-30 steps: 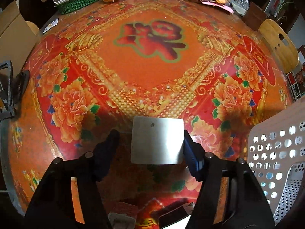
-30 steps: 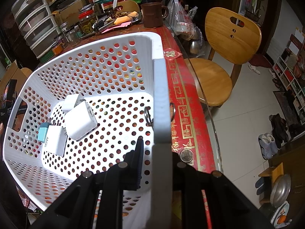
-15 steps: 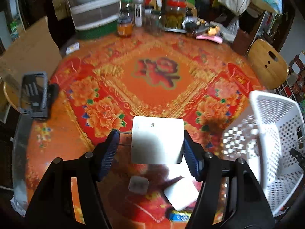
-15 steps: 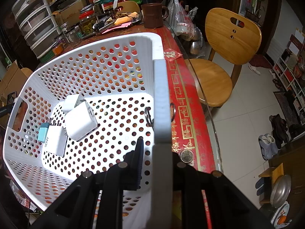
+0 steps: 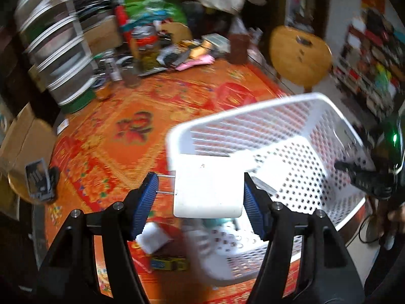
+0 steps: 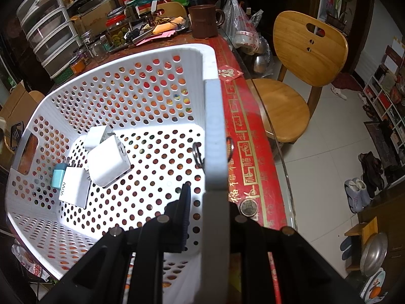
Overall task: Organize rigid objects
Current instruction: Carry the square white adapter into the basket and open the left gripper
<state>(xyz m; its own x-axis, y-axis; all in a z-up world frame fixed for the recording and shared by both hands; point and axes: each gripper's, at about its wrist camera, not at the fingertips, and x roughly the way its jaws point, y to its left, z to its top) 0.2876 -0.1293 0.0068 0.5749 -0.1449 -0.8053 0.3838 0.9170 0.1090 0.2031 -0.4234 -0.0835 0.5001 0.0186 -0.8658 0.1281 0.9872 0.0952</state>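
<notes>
My left gripper [image 5: 201, 197] is shut on a white square charger [image 5: 208, 187] with two metal prongs pointing left, held in the air over the near-left rim of the white perforated basket [image 5: 291, 116]. My right gripper [image 6: 211, 202] is shut on the basket's right rim [image 6: 214, 126]. Inside the basket lie a big white charger [image 6: 108, 160], a smaller white one [image 6: 95, 136], a flat white adapter [image 6: 74, 186] and a small teal plug [image 6: 58, 178]. A white block [image 5: 154, 238] and a yellow-blue item [image 5: 168, 263] lie on the tablecloth left of the basket.
The round table has a red-orange floral cloth [image 5: 106, 152]. At its back stand plastic drawers [image 5: 58, 50], jars [image 6: 116, 31] and a brown mug [image 6: 203, 21]. A wooden chair [image 6: 298, 58] stands to the right. A dark holder [image 5: 38, 179] sits at the left edge.
My left gripper has risen and swung right with the white charger, from above the cloth to over the basket's near rim. The right gripper and basket have stayed still.
</notes>
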